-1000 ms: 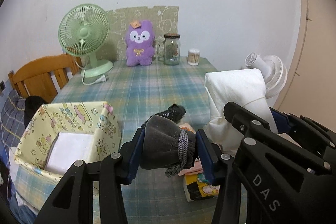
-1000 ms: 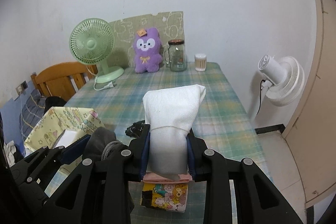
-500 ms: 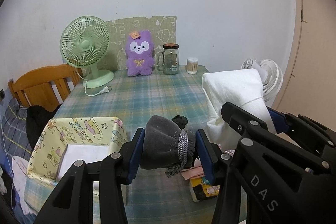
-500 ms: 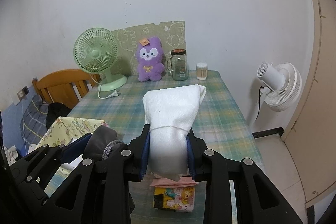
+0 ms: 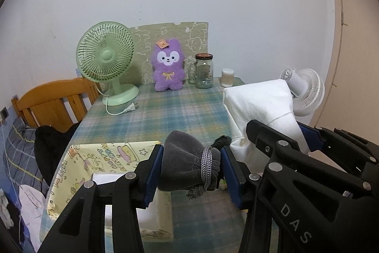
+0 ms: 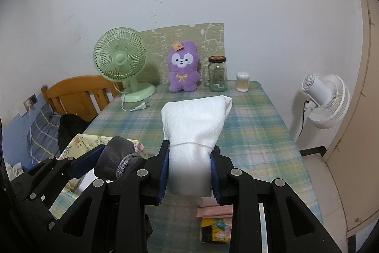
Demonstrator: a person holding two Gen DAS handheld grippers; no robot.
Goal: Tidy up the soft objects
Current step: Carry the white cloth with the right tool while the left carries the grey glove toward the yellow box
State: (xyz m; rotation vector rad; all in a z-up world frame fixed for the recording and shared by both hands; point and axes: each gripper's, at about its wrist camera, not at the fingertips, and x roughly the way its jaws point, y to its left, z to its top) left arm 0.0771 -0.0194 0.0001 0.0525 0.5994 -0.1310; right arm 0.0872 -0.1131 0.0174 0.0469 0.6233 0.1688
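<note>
Apparently grey pouch [image 5: 187,163] between left hand-held gripper [image 5: 190,168] pads

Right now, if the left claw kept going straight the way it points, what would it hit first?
Probably the plaid tablecloth beyond the held grey drawstring pouch; the left claw points past the yellow cartoon-print box, though depth is unclear.

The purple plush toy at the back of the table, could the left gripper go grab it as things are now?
Probably not yet. The left gripper is shut on a grey pouch, so it has no free jaws, though the tablecloth toward the purple plush toy looks unobstructed.
</note>
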